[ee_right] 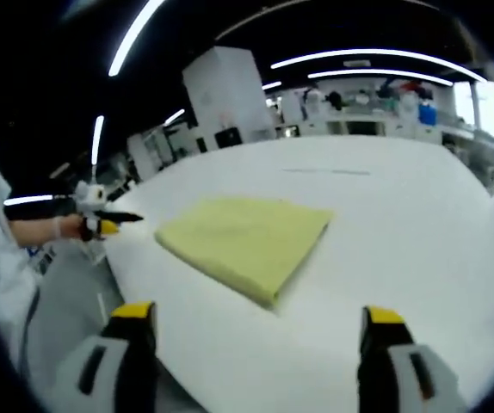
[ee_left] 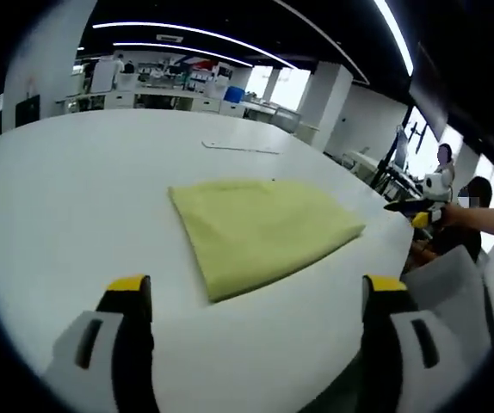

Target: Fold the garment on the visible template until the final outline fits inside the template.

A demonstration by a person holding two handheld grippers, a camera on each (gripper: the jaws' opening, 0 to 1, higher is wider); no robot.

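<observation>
Lying flat near the edge of the white table [ee_left: 75, 189], the yellow-green garment [ee_left: 260, 228] is already folded into a compact, roughly rectangular stack, with layered edges visible along its near side in the right gripper view, which suggests the folding is at or close to its end. The left gripper [ee_left: 256, 297] is held back from the cloth with its yellow-tipped jaws spread wide and nothing between them, and the right gripper [ee_right: 251, 323] likewise has its jaws well apart and empty, both pulled clear of the fabric, probably so that the whole outline can be checked without anything pinning or covering it. Each gripper shows in the other's view at the table's edge, gripped by the person's hand [ee_left: 464, 215], on opposite sides of the garment, a stance that would let either one nudge a corner if the stack overhangs. A faint thin line [ee_left: 240, 148] is marked on the table beyond the garment; whether it belongs to the template cannot be told, and no template outline around the cloth itself is clear enough to judge the fit. Desks and shelving [ee_left: 178, 86] stand in the background, well apart from the work.
</observation>
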